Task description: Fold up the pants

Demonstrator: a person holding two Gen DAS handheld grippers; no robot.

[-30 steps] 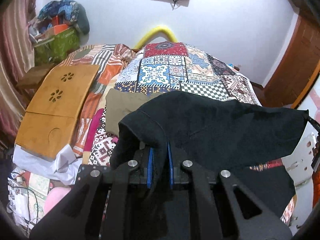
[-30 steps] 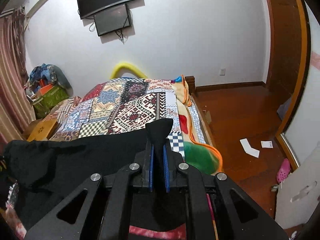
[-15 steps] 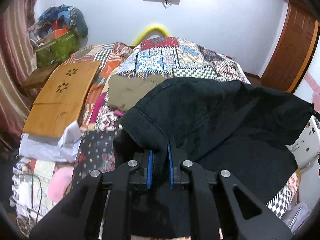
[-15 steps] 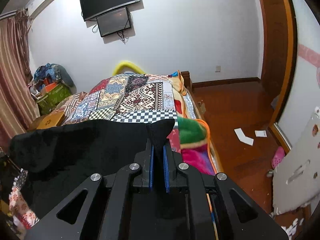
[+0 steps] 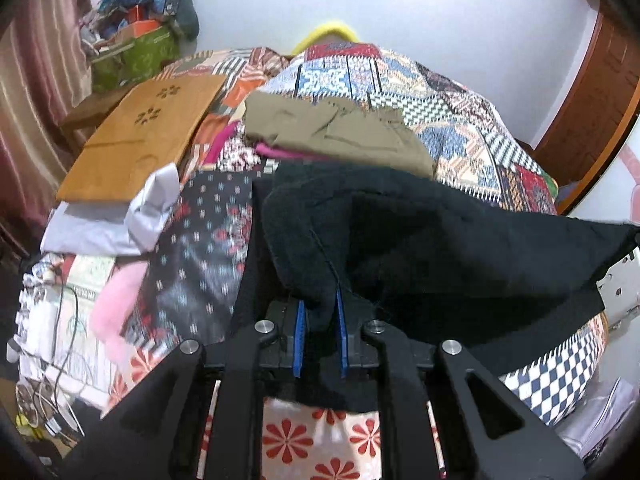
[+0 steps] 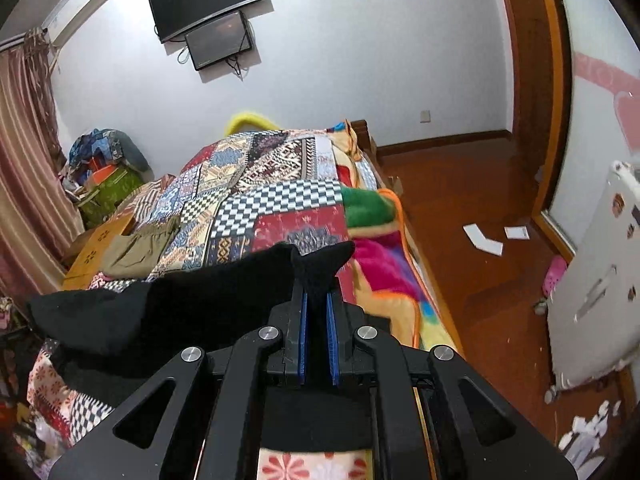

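**Pants carried down toward the bed**

You have both grippers clamped on the black pants (image 5: 460, 248): the left gripper (image 5: 319, 320) pinches one corner at lower centre of its view, the right gripper (image 6: 316, 320) the other corner, cloth stretched between them. Since a second ago the bed (image 6: 280, 200) has risen in both frames and the olive garment (image 5: 340, 136) now shows fully above the pants' edge, so you have lowered and advanced; judged from this, the lay-down is near. The pants' lower half hangs behind the gripper bodies, unseen; motion blurs the left view, and whether cloth already touches the quilt cannot be told
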